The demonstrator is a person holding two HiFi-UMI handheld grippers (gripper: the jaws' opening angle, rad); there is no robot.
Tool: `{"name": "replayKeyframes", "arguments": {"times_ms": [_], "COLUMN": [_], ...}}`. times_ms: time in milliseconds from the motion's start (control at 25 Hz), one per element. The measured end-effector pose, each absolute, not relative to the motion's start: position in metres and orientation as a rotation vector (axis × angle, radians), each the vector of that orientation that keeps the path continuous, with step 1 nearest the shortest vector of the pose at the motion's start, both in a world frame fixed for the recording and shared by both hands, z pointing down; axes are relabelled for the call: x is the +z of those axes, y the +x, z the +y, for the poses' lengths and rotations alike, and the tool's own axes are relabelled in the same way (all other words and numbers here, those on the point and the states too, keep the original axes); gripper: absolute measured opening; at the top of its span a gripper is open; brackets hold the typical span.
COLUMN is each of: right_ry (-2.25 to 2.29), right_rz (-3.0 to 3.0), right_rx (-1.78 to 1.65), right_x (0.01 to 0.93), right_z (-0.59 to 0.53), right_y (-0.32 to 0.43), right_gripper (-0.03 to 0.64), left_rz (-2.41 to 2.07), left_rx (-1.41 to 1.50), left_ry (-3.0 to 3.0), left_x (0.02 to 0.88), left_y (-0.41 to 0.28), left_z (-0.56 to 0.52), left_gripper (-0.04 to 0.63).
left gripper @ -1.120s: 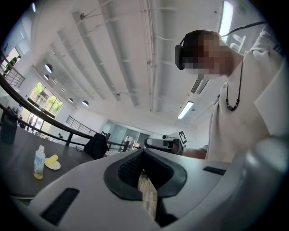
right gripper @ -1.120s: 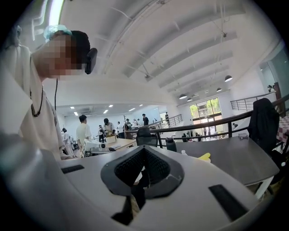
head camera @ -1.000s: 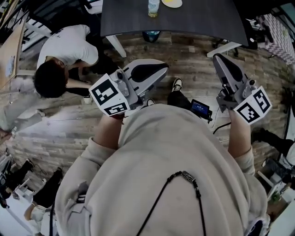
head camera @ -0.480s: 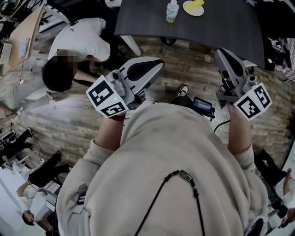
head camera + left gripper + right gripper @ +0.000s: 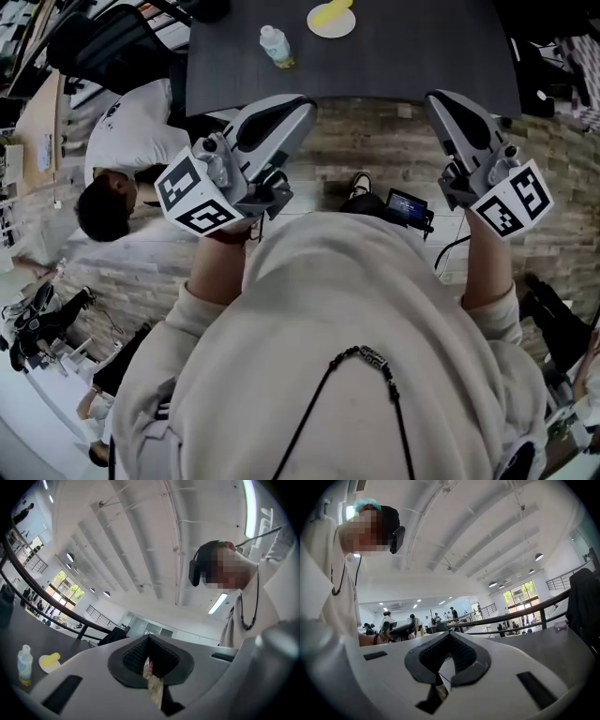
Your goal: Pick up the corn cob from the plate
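A yellow corn cob (image 5: 328, 13) lies on a small pale plate (image 5: 343, 27) at the far side of the dark table (image 5: 422, 47). In the left gripper view the corn cob (image 5: 51, 657) and its plate (image 5: 46, 666) show far off at the lower left. My left gripper (image 5: 302, 105) (image 5: 148, 638) is held level just short of the table's near edge, its jaws together with nothing gripped. My right gripper (image 5: 434, 97) (image 5: 449, 633) is alongside at the same edge, also shut and empty. Both are well short of the plate.
A small plastic bottle (image 5: 275, 45) (image 5: 24, 664) stands on the table left of the plate. A person in a white shirt (image 5: 131, 127) crouches on the wooden floor at the left. A small screen device with cables (image 5: 408, 208) lies on the floor by a shoe (image 5: 357, 183).
The table with plate and bottle has come closer in the head view. Both grippers have moved forward from over the floor to the table's near edge. Their jaws stayed together.
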State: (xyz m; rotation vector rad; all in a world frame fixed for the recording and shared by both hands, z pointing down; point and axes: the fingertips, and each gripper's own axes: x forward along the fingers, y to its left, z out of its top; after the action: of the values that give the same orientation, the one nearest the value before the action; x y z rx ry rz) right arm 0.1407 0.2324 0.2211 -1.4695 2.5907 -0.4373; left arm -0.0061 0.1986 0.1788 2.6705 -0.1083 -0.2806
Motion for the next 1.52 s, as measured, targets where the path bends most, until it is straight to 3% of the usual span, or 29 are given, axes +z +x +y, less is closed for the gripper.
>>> {"name": "replayKeyframes", "arguments": {"times_ms": [280, 640, 1000, 1240, 1520], "right_ry": [-1.479, -1.479, -1.574, -1.622, -1.632], "right_rz": [2.537, 2.476, 2.462, 2.482, 2.521], "right_rx": [-0.51, -0.481, -0.431, -0.419, -0.349], "right_x": [0.239, 0.239, 0.216, 0.22, 0.204], "right_z": [0.237, 0.23, 0.186, 0.163, 0.109], "right_y": [0.221, 0.256, 0.255, 0.256, 0.222], "right_gripper": [0.014, 0.014, 0.014, 0.014, 0.014], "left_rz": [-0.086, -0.013, 0.102, 0.106, 0.169], "left_rx": [-0.199, -0.13, -0.185, -0.063, -0.179], "left_ry": [2.647, 2.699, 2.706, 2.751, 2.561], "left_x": [0.18, 0.176, 0.167, 0.188, 0.193], "left_y": [0.067, 0.118, 0.122, 0.136, 0.088], "left_z": [0.182, 0.176, 0.12, 0.094, 0.051], "left_gripper": [0.005, 0.005, 0.005, 0.005, 0.005]}}
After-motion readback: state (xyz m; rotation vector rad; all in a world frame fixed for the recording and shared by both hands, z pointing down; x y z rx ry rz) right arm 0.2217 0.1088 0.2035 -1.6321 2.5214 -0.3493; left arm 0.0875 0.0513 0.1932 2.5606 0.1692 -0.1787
